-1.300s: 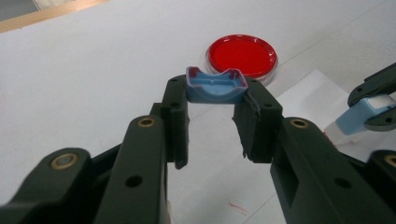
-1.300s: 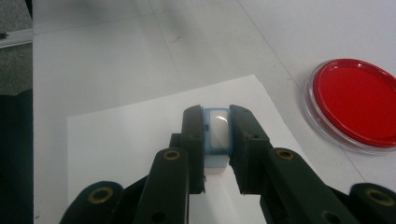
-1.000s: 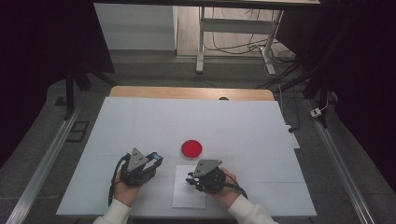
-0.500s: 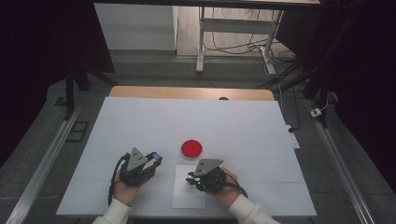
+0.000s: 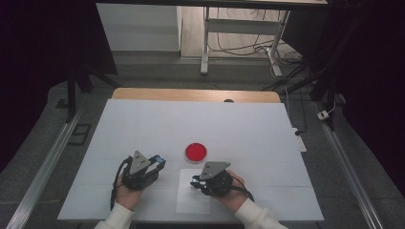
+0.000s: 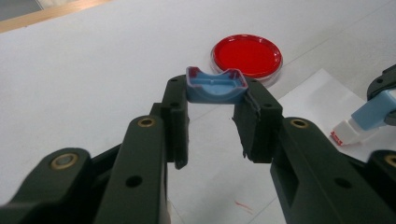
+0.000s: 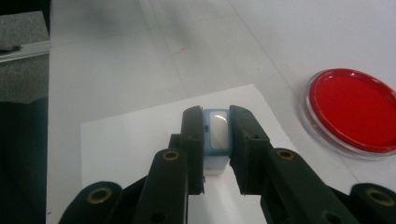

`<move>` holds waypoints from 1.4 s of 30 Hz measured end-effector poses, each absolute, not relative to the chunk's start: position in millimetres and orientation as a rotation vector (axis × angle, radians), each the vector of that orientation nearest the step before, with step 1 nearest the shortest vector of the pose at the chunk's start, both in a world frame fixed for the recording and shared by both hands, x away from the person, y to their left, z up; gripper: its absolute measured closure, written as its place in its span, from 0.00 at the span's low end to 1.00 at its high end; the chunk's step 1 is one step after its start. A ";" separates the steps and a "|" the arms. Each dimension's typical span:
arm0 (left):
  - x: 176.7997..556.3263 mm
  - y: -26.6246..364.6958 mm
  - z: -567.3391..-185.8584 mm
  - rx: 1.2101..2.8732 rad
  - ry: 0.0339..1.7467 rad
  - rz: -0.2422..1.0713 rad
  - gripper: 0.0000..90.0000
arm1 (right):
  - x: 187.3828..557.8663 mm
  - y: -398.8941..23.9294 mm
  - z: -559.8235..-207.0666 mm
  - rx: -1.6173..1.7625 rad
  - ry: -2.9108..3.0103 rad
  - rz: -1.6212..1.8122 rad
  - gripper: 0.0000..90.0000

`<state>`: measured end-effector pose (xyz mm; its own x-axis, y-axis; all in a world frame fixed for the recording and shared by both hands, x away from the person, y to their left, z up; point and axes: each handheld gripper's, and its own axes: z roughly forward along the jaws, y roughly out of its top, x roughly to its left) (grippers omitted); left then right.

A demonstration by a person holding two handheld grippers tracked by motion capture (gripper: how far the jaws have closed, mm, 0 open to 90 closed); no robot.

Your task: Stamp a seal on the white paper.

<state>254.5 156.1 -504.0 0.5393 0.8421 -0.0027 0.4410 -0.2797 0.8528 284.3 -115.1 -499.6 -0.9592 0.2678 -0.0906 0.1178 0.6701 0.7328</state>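
Left gripper (image 6: pixel 215 109) clamped on a blue cap (image 6: pixel 216 86), pinched between the fingers (image 6: pixel 175 112) at their tips, hollow side up, above the white surface (image 5: pixel 143 124). Right gripper (image 7: pixel 215 154) closed on a blue-and-white stamp (image 7: pixel 216 135), tip down on the paper (image 7: pixel 135 140). In the high view, paper near the front edge, between the two hands. Red dish (image 5: pixel 196 151) just beyond the paper, apart from both grippers. Faint red marks on the surface by the left gripper.
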 end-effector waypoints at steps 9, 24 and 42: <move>254.4 156.7 -504.0 1.910 1.046 0.584 0.73 | 286.2 -123.8 -487.3 0.363 2.639 1.240 0.84; 253.7 158.8 -504.2 1.908 1.052 0.586 0.73 | 296.7 -143.7 -476.2 0.513 2.521 1.411 0.83; 253.6 158.0 -506.0 1.927 1.045 0.584 0.73 | 307.0 -163.4 -469.8 0.661 2.385 1.525 0.83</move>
<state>253.6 158.0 -506.0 0.5427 0.8399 0.0063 0.4450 -0.2939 0.8459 307.0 -163.4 -469.8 -0.8706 0.4900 0.0441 0.2457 0.3553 0.9019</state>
